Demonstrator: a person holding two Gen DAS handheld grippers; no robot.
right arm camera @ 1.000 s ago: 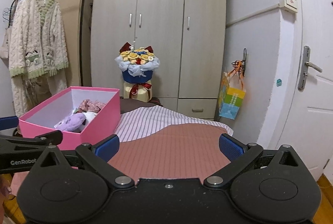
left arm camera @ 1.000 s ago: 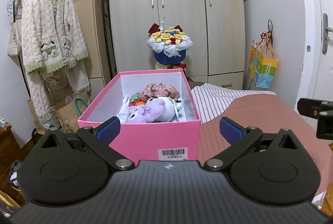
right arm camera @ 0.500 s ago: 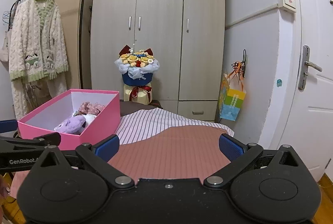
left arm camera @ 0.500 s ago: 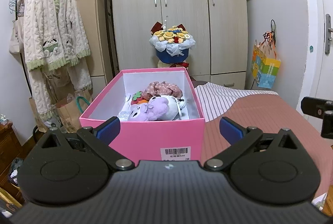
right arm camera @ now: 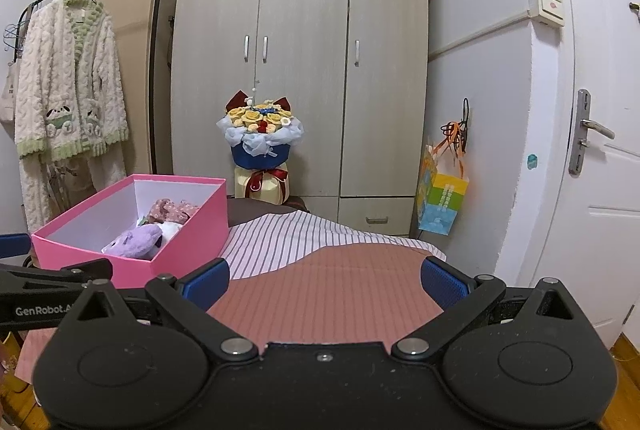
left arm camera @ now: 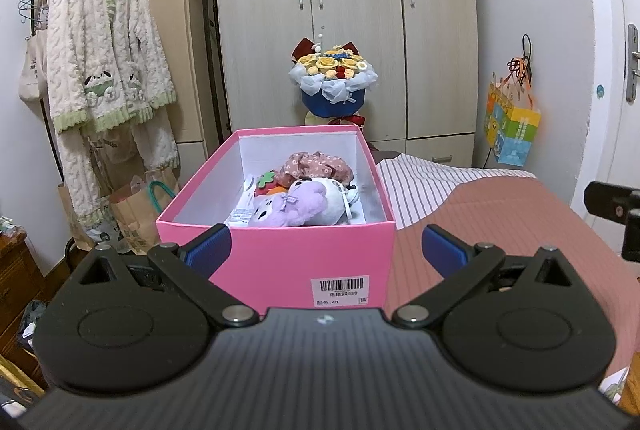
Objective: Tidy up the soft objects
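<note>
A tall pale wooden wardrobe with three doors fills the far wall. Left of the wardrobe, a fluffy cream robe hangs on a black clothes rail. In front of the wardrobe stands a flower bouquet. Right of the wardrobe, a colourful gift bag hangs on the white wall, beside a white door. A bed with striped covers lies nearer the camera than the wardrobe.

box: on the bed, at its left edge
soft toys: inside the box, toward its far end
bouquet: behind the box, before the wardrobe
robe: hanging left of the wardrobe
</note>
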